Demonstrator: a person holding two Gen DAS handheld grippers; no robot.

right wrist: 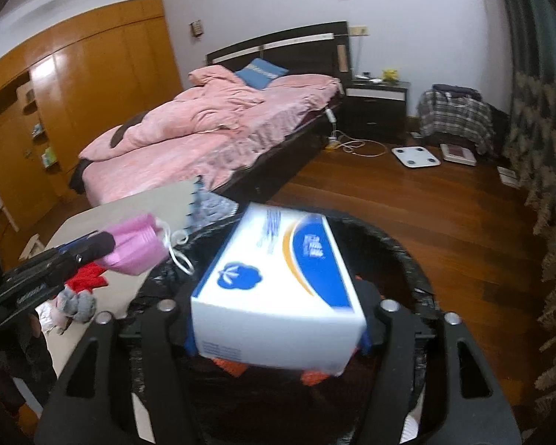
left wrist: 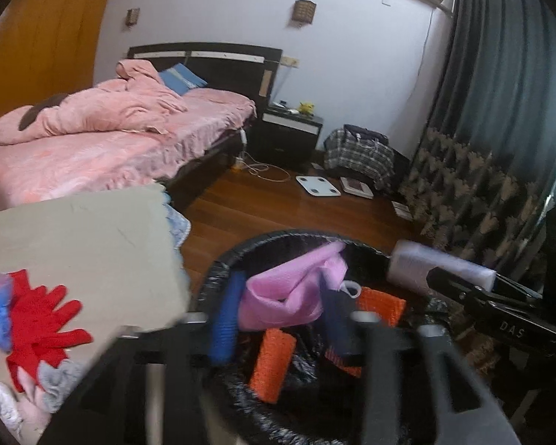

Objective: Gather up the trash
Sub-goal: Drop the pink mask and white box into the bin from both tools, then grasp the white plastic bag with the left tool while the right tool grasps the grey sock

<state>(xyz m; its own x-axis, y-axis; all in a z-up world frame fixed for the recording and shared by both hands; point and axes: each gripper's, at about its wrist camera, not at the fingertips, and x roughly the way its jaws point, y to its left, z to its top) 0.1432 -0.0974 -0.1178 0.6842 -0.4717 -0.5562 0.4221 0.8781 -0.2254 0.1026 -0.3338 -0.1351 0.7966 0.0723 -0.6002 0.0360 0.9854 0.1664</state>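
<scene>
Beyond the grippers, a pink bed (left wrist: 103, 137) fills the room's far side, partly hidden by a beige table (left wrist: 92, 244). Nearer stands a black-lined trash bin (left wrist: 218, 274), its lower rim cut off. Over it the right gripper (right wrist: 274, 337) has a white-and-blue box (right wrist: 274, 278) between wide-set fingers; whether the pads press it is hard to tell. The left gripper (left wrist: 278, 315) stands apart around a pink face mask (left wrist: 289, 293), blurred, contact unclear. Orange scraps (left wrist: 272, 363) lie in the bin; red gloves (left wrist: 40, 319) stay on the table.
</scene>
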